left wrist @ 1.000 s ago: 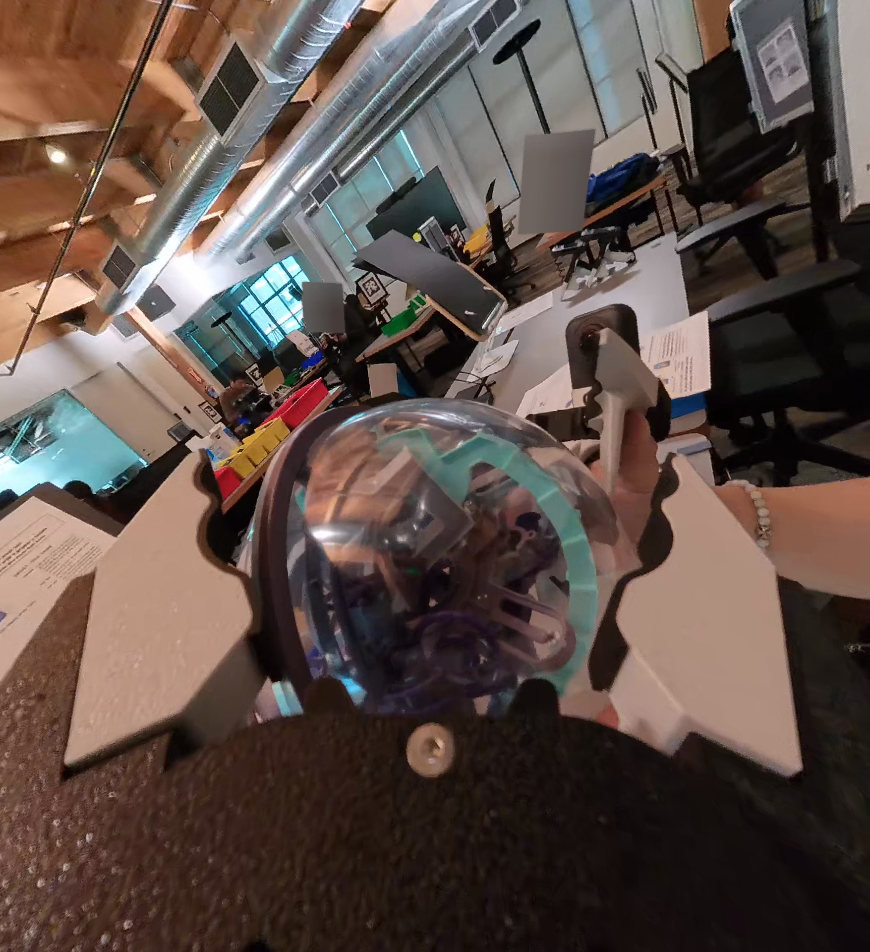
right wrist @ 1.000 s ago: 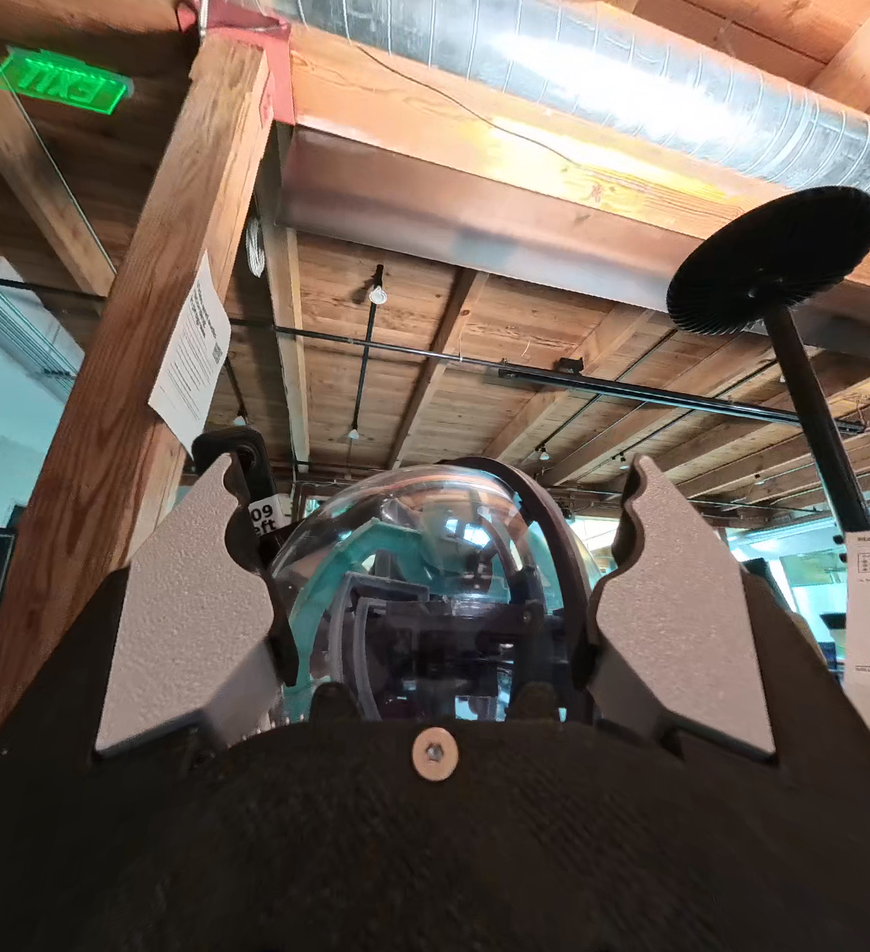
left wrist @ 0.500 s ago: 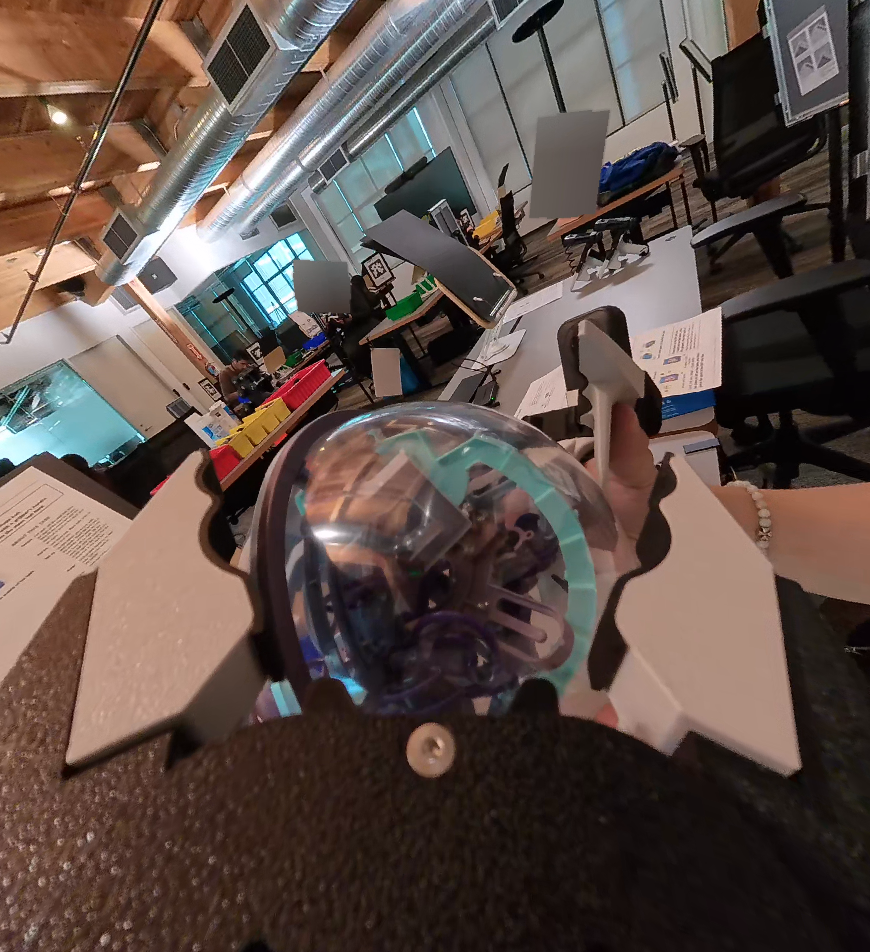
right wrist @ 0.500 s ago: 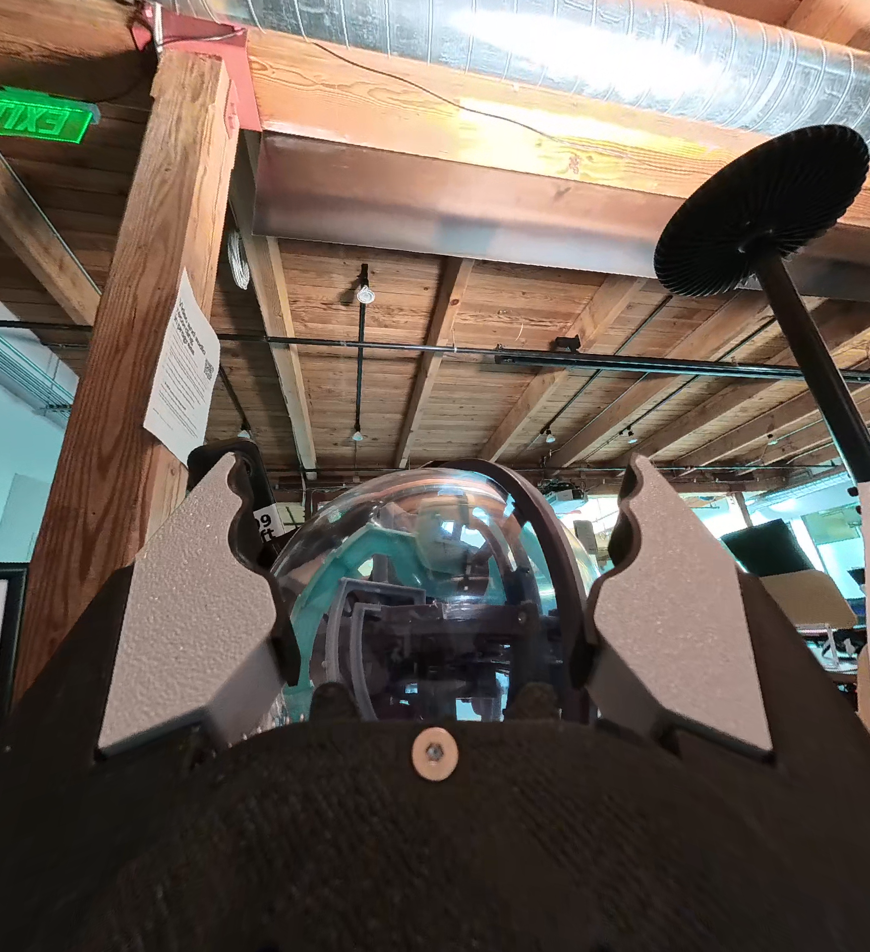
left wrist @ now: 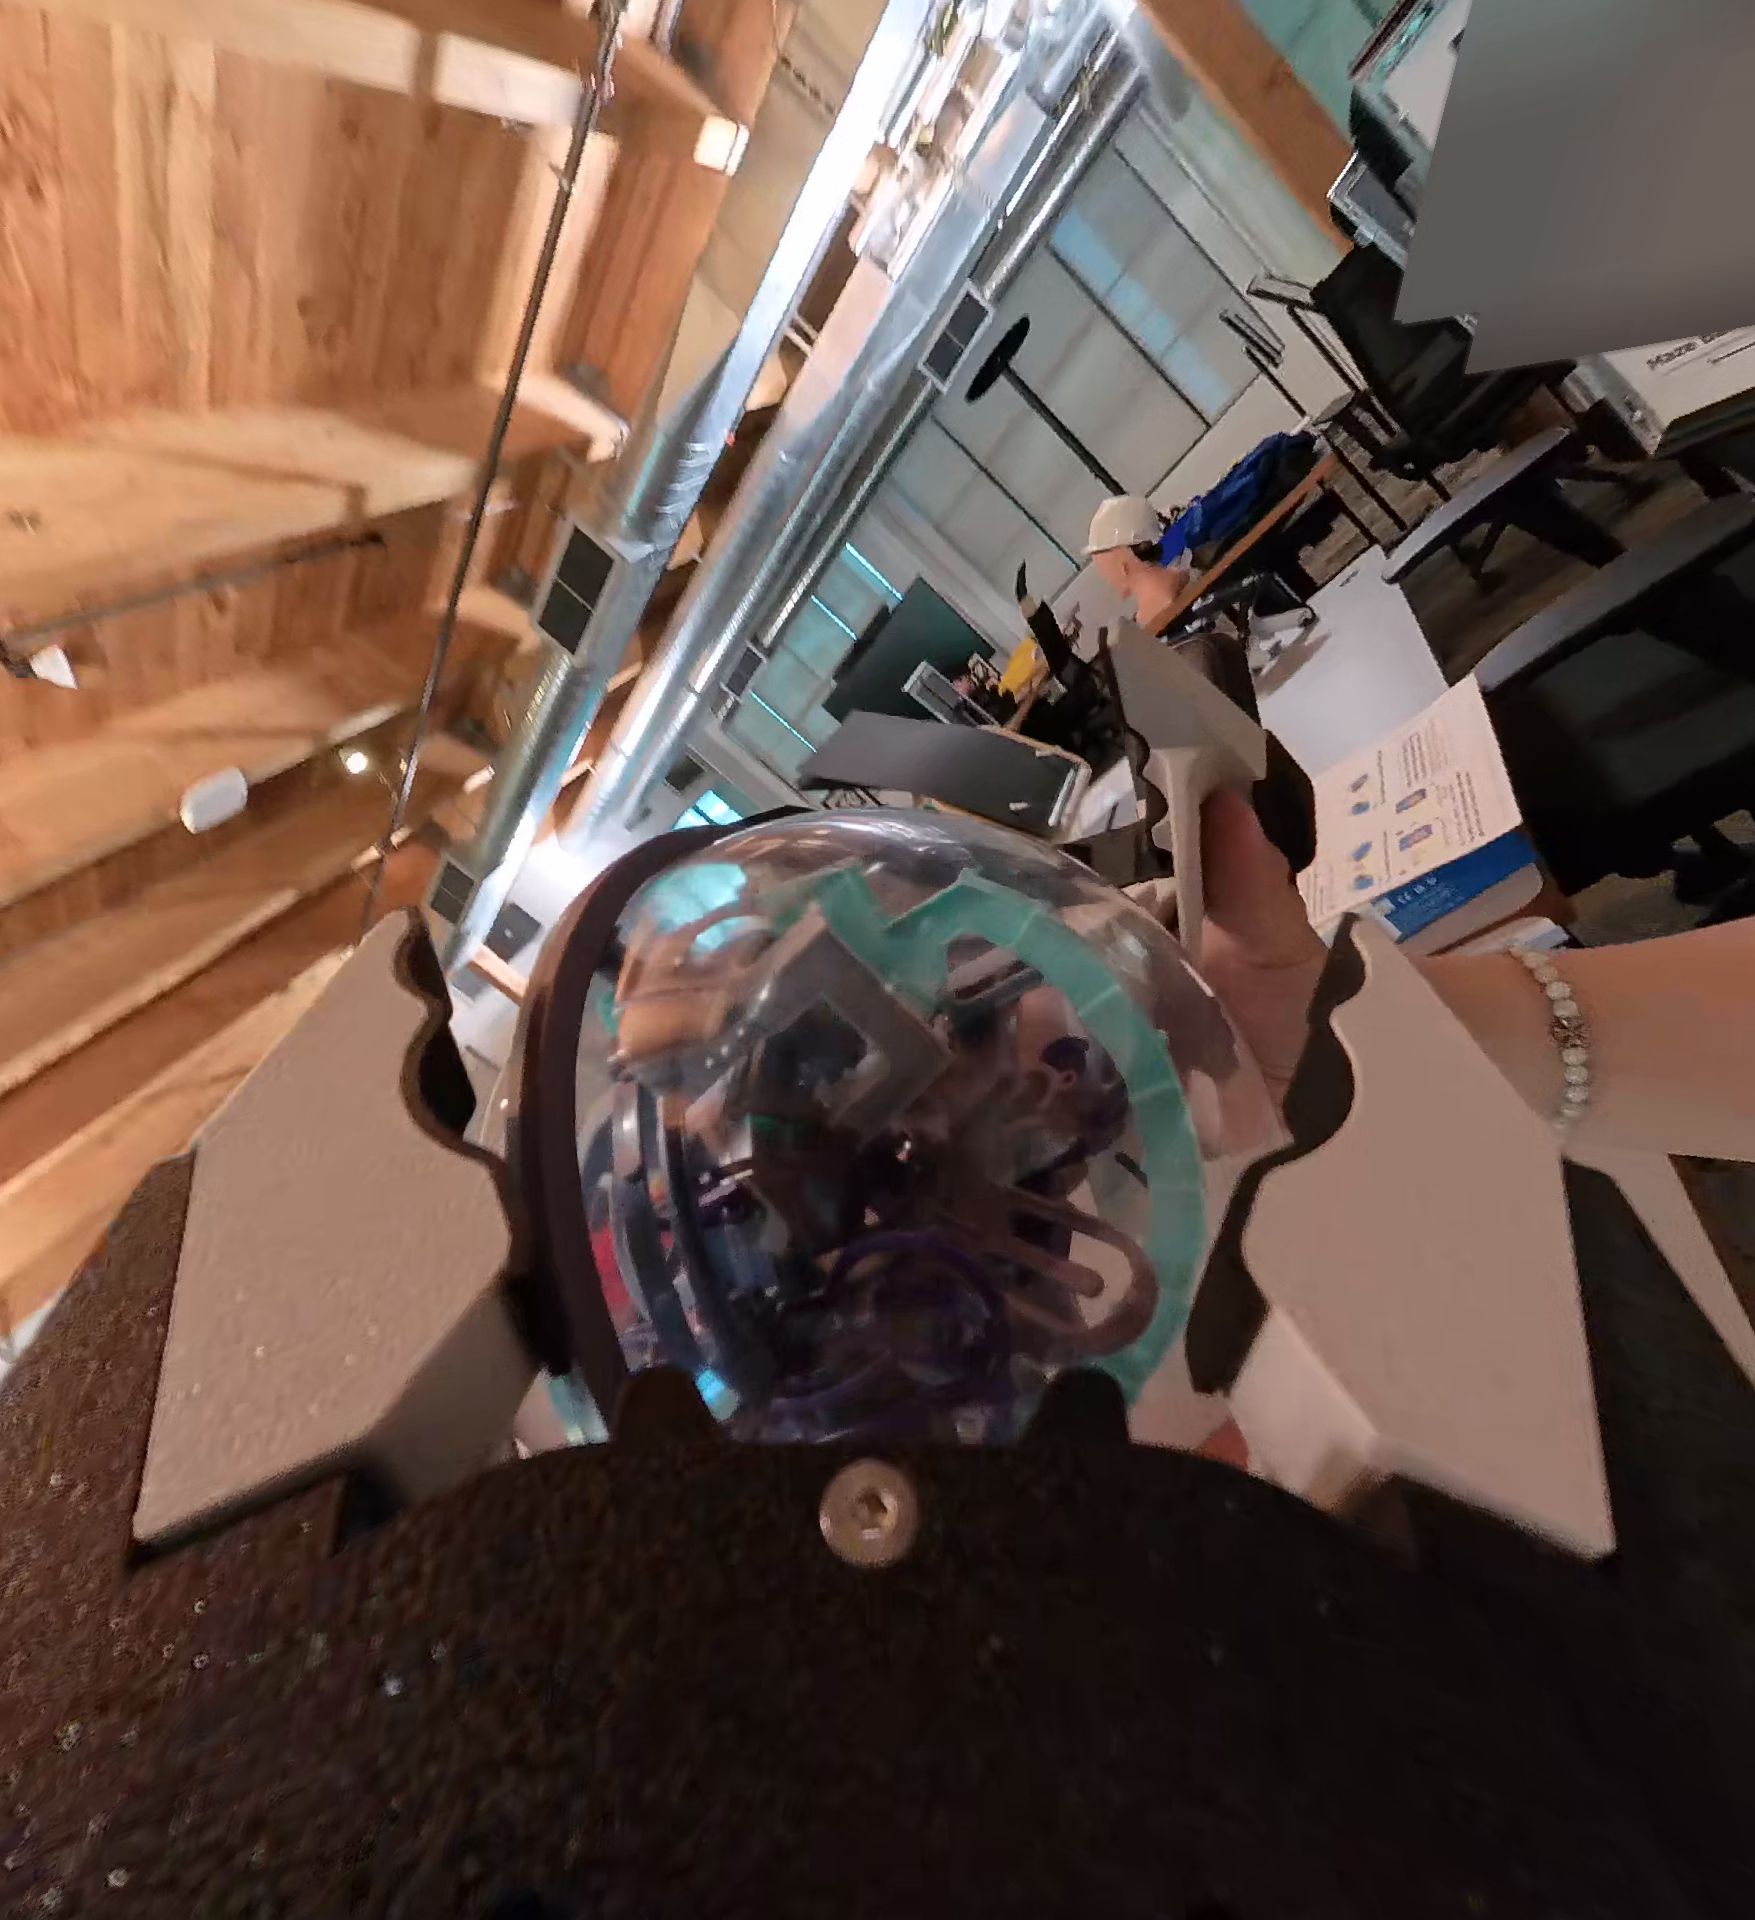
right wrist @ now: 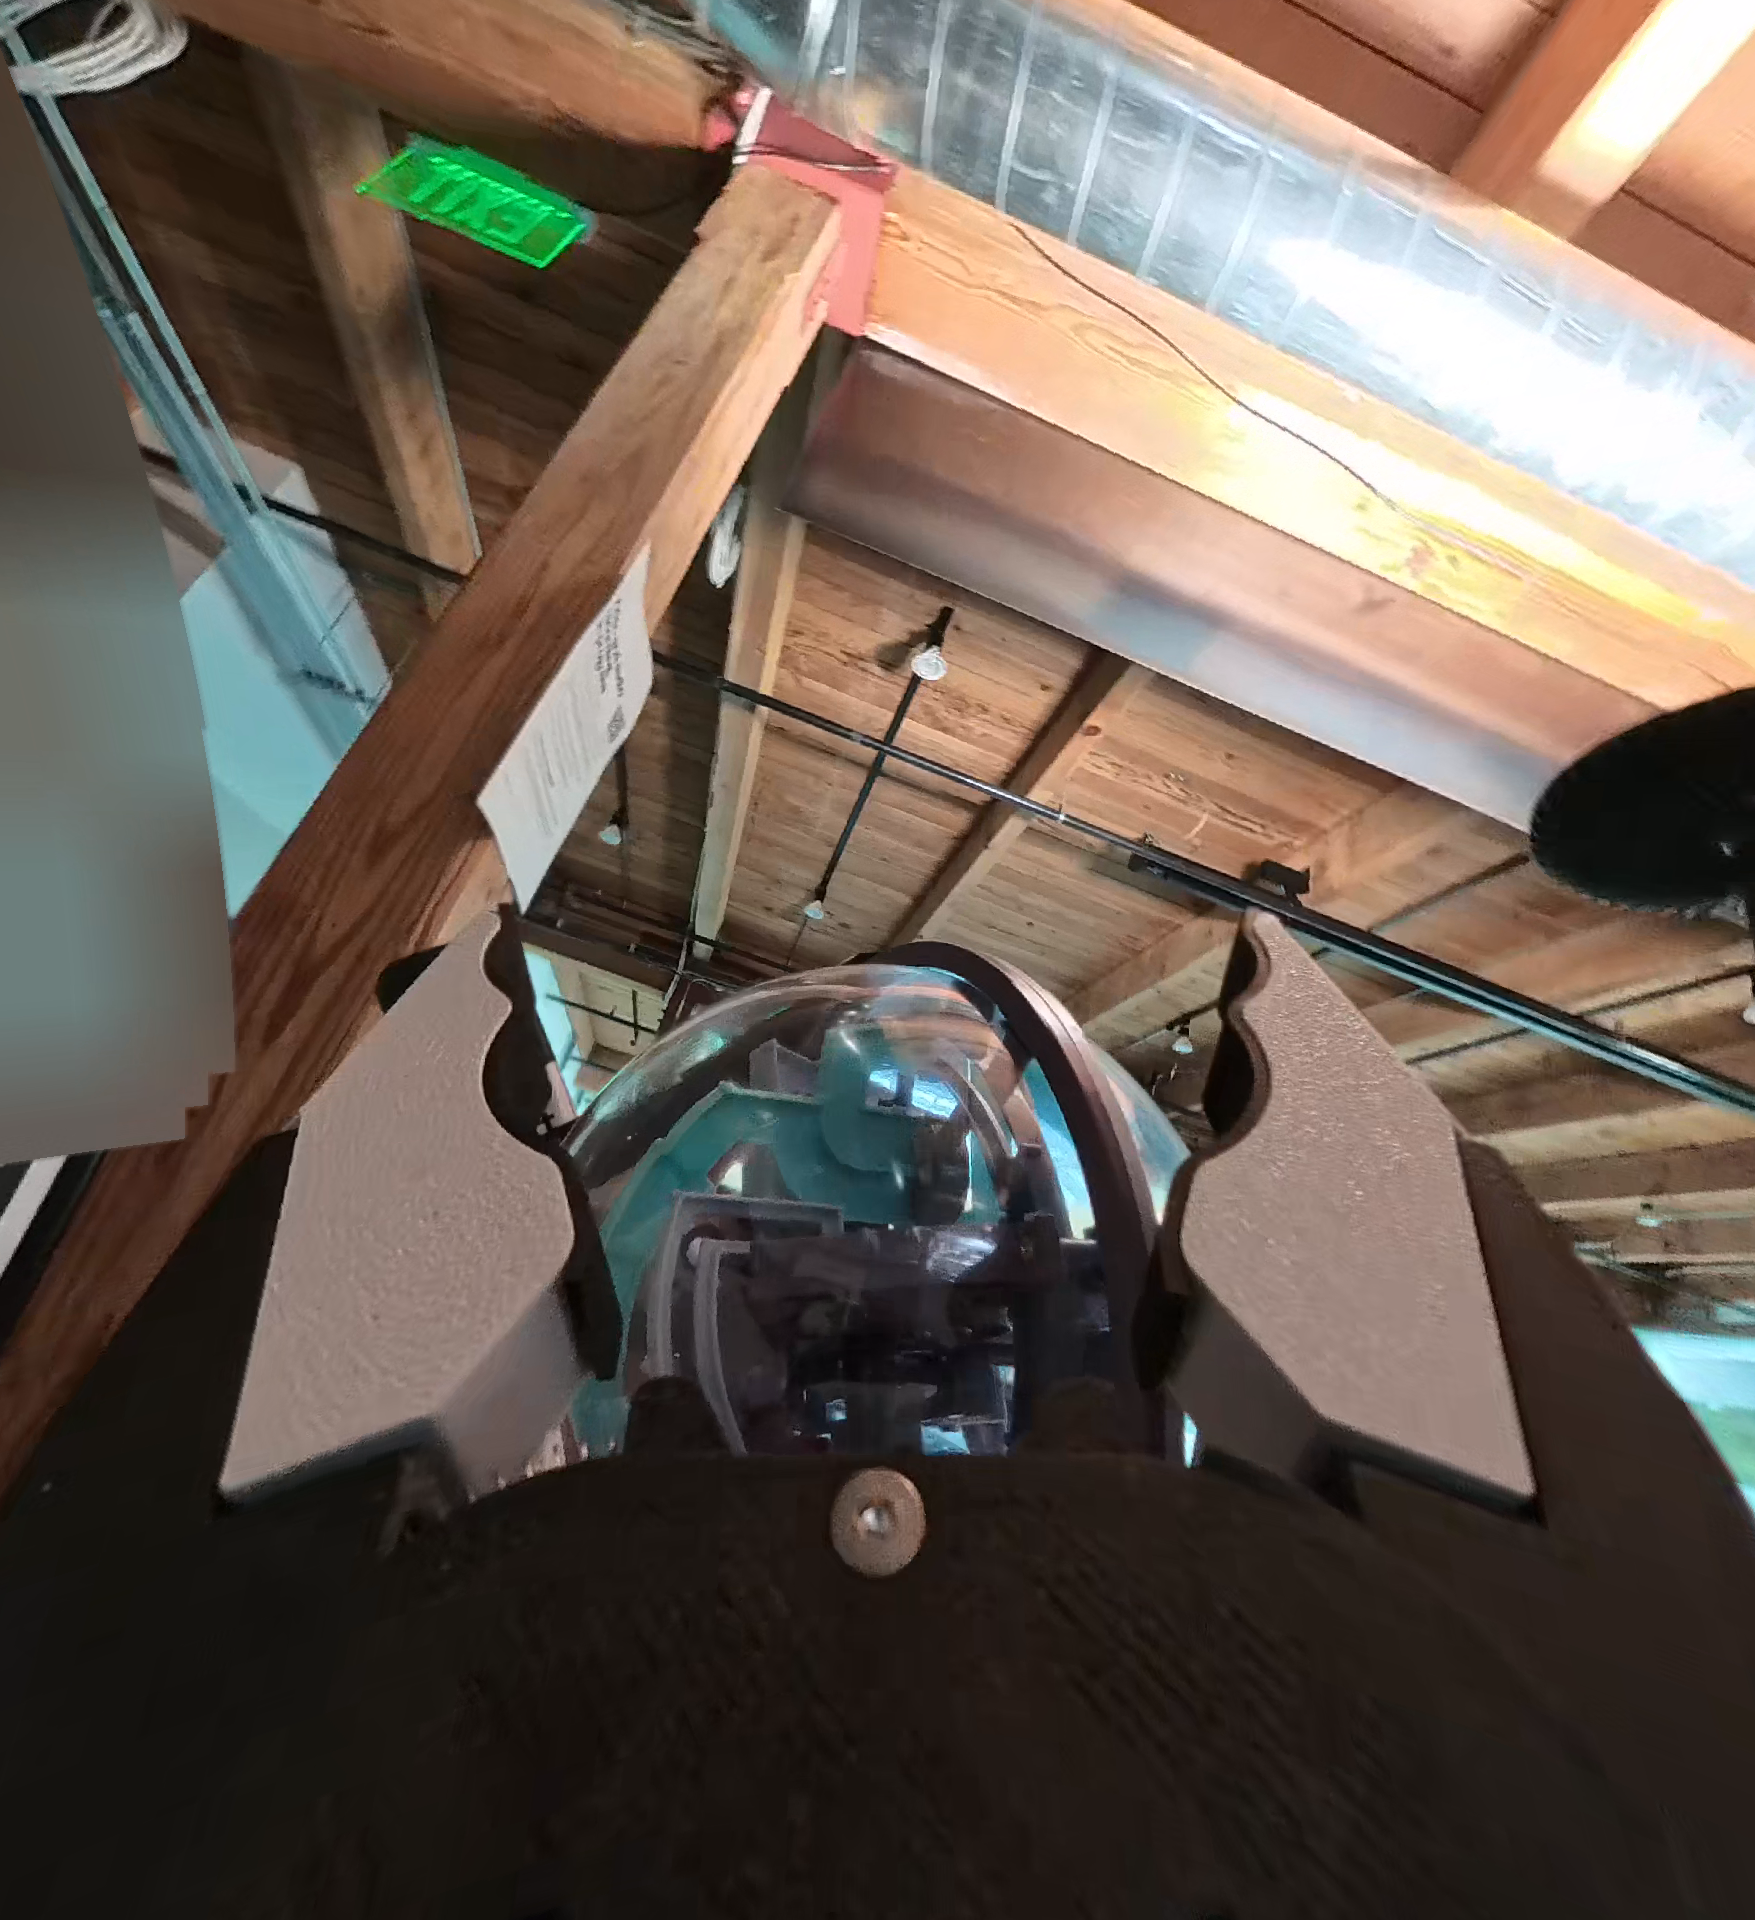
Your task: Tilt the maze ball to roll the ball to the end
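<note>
Both views have swung since a moment ago — the ceiling beams now run diagonally — so the maze ball [left wrist: 883,1132] is being tipped. Left gripper [left wrist: 878,1049] and right gripper [right wrist: 868,1132] stay clamped on it at frame centre; the small inner ball can't be made out.

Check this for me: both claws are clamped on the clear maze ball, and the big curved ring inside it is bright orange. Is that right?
Not quite. The ring inside the maze ball is teal, not orange; the left wrist view shows it plainly. The rest holds: the left claw and the right claw each have both fingers pressed against the clear sphere.
</note>
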Motion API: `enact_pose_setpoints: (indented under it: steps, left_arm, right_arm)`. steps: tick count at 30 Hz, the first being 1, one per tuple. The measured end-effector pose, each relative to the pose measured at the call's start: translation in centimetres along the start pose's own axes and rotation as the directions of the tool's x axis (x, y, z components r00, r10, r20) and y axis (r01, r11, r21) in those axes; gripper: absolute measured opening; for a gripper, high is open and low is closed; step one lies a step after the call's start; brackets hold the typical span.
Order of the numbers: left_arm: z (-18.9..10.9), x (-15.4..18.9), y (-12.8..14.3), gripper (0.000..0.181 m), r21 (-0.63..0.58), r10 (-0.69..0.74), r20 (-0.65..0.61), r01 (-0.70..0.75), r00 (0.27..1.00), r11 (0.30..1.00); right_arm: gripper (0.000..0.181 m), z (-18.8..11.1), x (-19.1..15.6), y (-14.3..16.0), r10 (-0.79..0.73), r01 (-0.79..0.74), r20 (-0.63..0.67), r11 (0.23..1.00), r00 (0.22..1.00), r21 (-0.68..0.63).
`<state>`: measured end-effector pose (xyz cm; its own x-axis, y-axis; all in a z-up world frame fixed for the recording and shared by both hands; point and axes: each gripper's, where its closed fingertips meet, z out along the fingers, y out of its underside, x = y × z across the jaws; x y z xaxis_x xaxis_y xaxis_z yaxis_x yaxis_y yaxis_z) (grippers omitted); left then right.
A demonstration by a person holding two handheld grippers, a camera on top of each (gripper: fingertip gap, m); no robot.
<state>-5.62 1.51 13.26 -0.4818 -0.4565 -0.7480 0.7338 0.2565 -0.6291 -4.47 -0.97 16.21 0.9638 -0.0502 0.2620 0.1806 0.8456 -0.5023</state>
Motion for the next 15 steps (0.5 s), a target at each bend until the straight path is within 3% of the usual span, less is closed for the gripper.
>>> enact_pose_setpoints:
  steps: [4,7,8,9,11,12,15]
  left_arm:
    - [-0.2,0.3,-2.0,0.157,0.051,0.040,0.018,-0.041,0.999,0.998]
    - [-0.8,2.4,-4.9,0.156,0.113,0.175,0.010,-0.175,0.984,0.978]
    - [-0.5,2.0,-4.3,0.155,0.079,0.168,0.014,-0.169,0.986,0.983]
    - [0.3,0.4,-2.0,0.157,-0.007,0.048,0.026,-0.048,0.999,0.999]
    - [1.0,-2.4,3.2,0.156,-0.161,-0.306,0.062,0.312,0.950,0.936]
    - [0.9,-2.6,4.2,0.155,-0.176,-0.360,0.067,0.366,0.931,0.914]
    - [0.4,-1.5,4.8,0.157,-0.189,-0.293,0.035,0.294,0.955,0.937]
  right_arm:
    - [0.128,1.0,-2.1,-1.3,-0.082,0.083,0.062,0.996,0.995,-0.010]
    - [0.128,1.0,-6.1,-3.1,-0.223,0.218,0.166,0.975,0.961,0.049]
    - [0.134,1.1,-5.6,-2.5,-0.227,0.227,0.155,0.974,0.961,0.020]
    - [0.143,1.4,-2.6,-0.8,-0.132,0.136,0.060,0.988,0.989,-0.068]
    - [0.142,0.2,3.0,2.8,0.120,-0.139,-0.135,0.980,0.984,-0.140]
    - [0.137,-0.6,4.1,3.3,0.185,-0.205,-0.186,0.974,0.965,-0.100]
    - [0.137,-1.3,3.6,4.1,0.160,-0.180,-0.194,0.980,0.968,-0.091]
